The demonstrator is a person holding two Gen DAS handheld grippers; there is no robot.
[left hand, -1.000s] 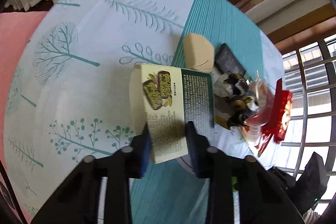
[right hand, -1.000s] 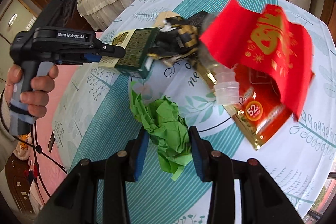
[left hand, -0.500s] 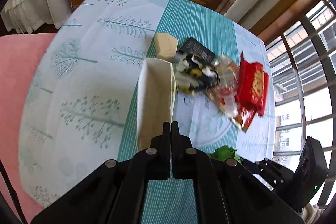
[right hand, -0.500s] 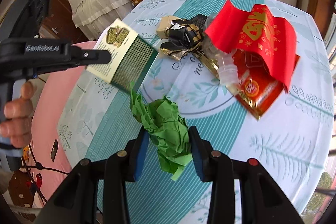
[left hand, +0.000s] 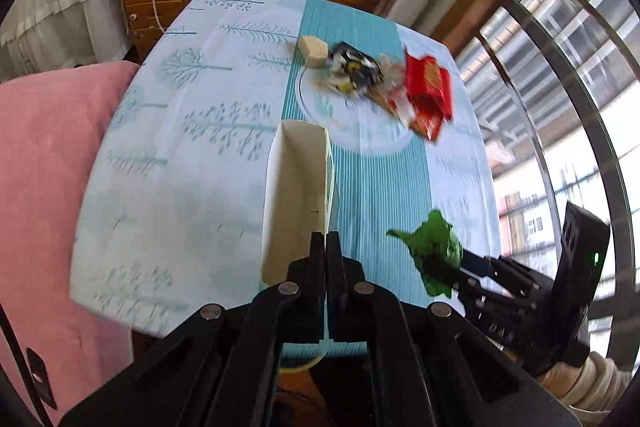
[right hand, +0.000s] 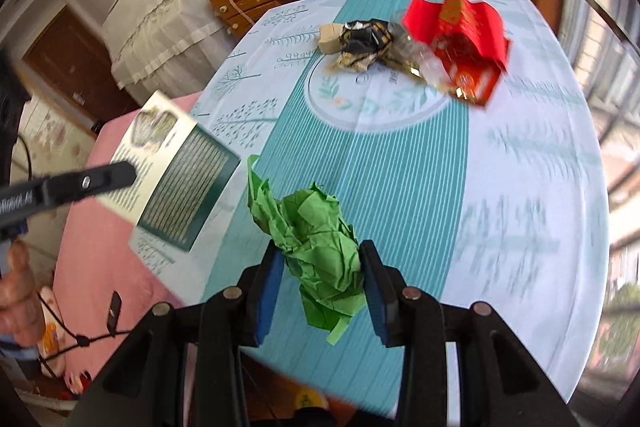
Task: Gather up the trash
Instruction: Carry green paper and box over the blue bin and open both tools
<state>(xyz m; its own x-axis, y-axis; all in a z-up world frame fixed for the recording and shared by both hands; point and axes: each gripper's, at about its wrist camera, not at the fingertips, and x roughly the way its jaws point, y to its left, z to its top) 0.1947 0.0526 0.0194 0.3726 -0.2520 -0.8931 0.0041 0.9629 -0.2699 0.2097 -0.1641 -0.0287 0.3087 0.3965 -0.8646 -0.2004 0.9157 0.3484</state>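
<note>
Tree-print tablecloth table (right hand: 520, 187), more wrappers at its far edge.
My left gripper (left hand: 326, 247) pinches the flat cardboard snack box (left hand: 296, 195); my right gripper (right hand: 322, 267) squeezes crumpled green paper (right hand: 316, 235). Next, I think, drop both.

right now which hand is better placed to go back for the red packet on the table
Neither is free: the left tongs pinch the snack box, the right tongs hold the green paper. After unloading, the right, since the red packet lies on its side.

Ahead of your right claw (right hand: 322, 281) the striped tablecloth (right hand: 384, 179) lies bare up to the trash pile (right hand: 416, 43) at the far end. To its left, the flat box (right hand: 176, 183) in your left claw (left hand: 326, 255) blocks that side.
</note>
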